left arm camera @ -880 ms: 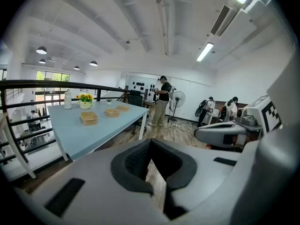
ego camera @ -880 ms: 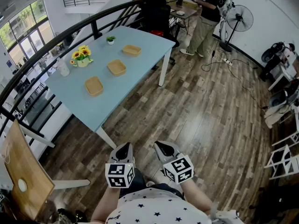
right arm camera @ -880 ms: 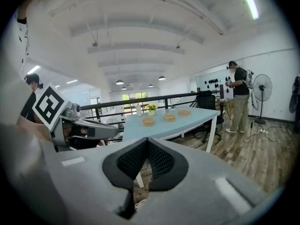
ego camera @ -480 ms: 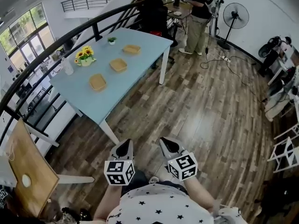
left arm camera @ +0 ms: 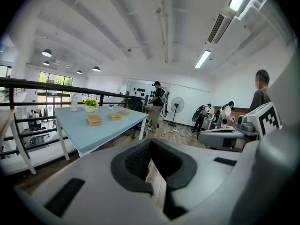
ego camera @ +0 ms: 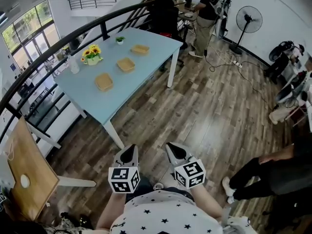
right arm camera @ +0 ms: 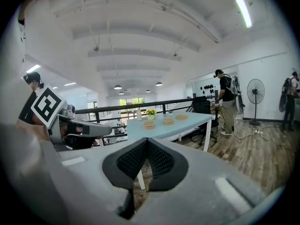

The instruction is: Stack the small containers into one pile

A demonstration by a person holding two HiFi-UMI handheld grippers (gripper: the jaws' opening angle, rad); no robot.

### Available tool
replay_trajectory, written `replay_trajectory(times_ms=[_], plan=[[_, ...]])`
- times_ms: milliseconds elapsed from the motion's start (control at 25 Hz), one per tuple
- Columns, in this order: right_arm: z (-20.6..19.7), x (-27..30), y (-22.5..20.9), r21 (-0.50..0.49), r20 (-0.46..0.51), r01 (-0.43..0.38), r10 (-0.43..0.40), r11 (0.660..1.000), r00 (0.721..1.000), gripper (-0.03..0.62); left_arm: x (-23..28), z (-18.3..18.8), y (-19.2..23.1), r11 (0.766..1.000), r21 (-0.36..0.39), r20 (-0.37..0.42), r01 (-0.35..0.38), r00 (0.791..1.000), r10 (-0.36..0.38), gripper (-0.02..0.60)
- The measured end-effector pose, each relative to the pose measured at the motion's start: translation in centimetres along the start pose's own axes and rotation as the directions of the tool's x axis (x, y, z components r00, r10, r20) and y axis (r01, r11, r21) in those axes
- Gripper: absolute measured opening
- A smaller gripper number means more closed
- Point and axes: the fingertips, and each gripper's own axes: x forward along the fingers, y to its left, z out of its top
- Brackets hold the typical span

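Note:
Three small tan containers lie apart in a row on the light blue table: the near one, the middle one and the far one. In the left gripper view they show as small shapes, the near one foremost; in the right gripper view the near one sits by the flowers. My left gripper and right gripper are held close to my body, well short of the table, above the wooden floor. Both are shut with nothing between the jaws.
A pot of sunflowers, a clear bottle and a small plant stand on the table's far side. A black railing runs behind it. A person stands at the back, another person's legs at right. A fan stands beyond.
The view has shifted slightly, so the table sits a little nearer and more to the right. A person's legs have come into view at the right. Both grippers stay shut and close together.

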Motion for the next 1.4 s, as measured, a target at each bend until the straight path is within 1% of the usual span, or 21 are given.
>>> replay_trajectory(times_ms=[240, 440, 520, 640, 880, 1080, 1280, 1400], plan=[[-0.2, -0.3, -0.6, 0.036, 0.008, 0.003, -0.004, 0.999, 1.000, 0.006, 0.0, -0.8, -0.7, 1.000, 0.016, -0.021, 0.000, 1.000, 0.001, 0.005], [-0.4, -0.5, -1.1, 0.055, 0.012, -0.010, 0.009, 0.998, 1.000, 0.006, 0.4, -0.7, -1.3, 1.000, 0.013, -0.021, 0.008, 1.000, -0.008, 0.008], [-0.6, -0.5, -1.5, 0.061, 0.008, -0.011, 0.010, 0.998, 1.000, 0.006, 0.8, -0.8, -1.6, 1.000, 0.018, -0.031, 0.014, 0.999, -0.014, 0.043], [-1.0, -0.5, -1.9, 0.072, -0.004, -0.014, 0.014, 0.997, 1.000, 0.008, 1.2, -1.1, -2.0, 0.999, 0.023, -0.043, 0.022, 0.999, -0.021, 0.057], [-1.6, 0.1, -3.0, 0.067, -0.036, -0.005, 0.007, 0.998, 0.999, 0.033, 3.0, -0.9, -2.3, 0.998, 0.047, -0.056, 0.039, 0.998, -0.036, 0.095], [-1.5, 1.5, -5.0, 0.073, -0.050, 0.013, -0.009, 0.997, 0.999, 0.082, 5.2, -0.2, -2.1, 0.997, 0.056, -0.049, 0.048, 0.998, -0.045, 0.133], [-0.8, 3.9, -7.0, 0.068, -0.058, 0.004, 0.000, 0.998, 0.998, 0.145, 8.0, 1.0, -1.2, 0.998, 0.049, -0.038, 0.039, 0.999, -0.037, 0.141], [-0.2, 5.8, -8.2, 0.062, -0.063, -0.005, 0.009, 0.998, 0.998, 0.162, 10.0, 1.9, -0.4, 0.998, 0.054, -0.038, 0.034, 0.999, -0.032, 0.141]])
